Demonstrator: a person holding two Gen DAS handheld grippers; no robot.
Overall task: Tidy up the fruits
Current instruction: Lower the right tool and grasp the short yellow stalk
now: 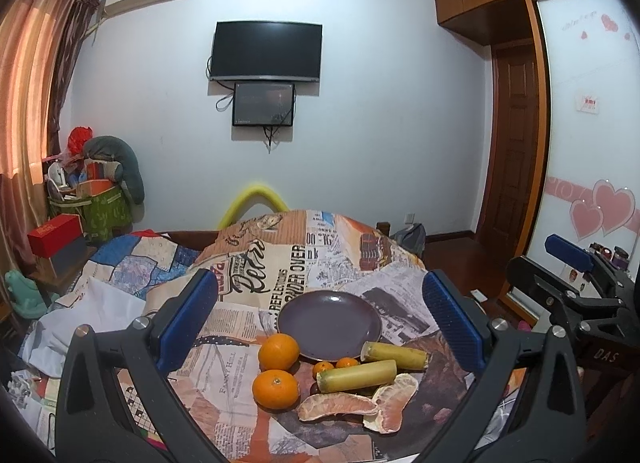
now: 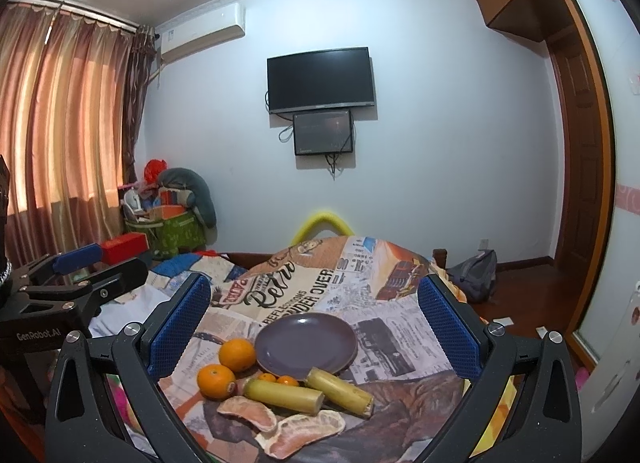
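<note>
Left gripper (image 1: 320,323): we hold it above the cloth, its blue pads wide apart, nothing between them.
Oranges: we see a near orange (image 1: 275,389) and a far orange (image 1: 279,351) at the left of the fruit group, close together.
Plate (image 1: 329,323): purple, bare, just behind the fruit.
Small mandarins (image 1: 335,365): two, at the plate's front edge.
Sugarcane pieces (image 1: 356,375): two, lying right of the oranges.
Pomelo segments (image 1: 360,403): two, nearest to us.
Right gripper (image 2: 314,327): we hold it with the pads wide apart too, gripping nothing.
</note>
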